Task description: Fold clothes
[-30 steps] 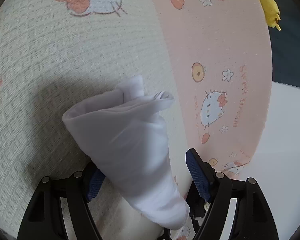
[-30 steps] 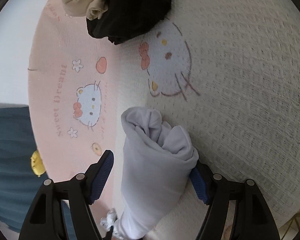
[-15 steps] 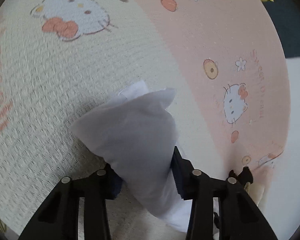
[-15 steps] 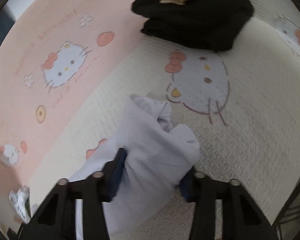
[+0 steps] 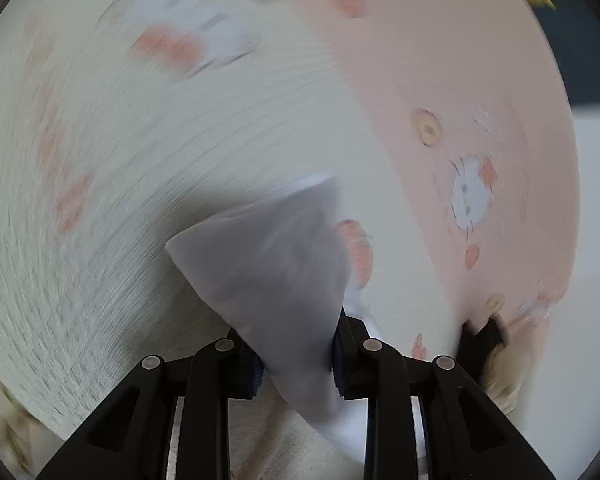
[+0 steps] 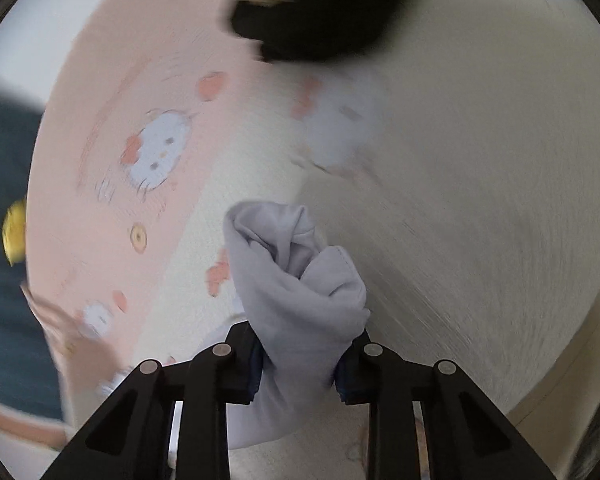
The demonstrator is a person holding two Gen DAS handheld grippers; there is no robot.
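My left tongs [image 5: 298, 354] and right tongs [image 6: 298, 364] each pinch a bunched end of the white garment [image 6: 296, 280], held above the cat-print blanket [image 6: 480, 160]; a black garment [image 6: 324, 20] lies at the blanket's far side.

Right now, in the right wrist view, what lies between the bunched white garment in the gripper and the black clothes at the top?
Only bare printed blanket lies between the white garment and the black clothes; the right wrist view shows this.
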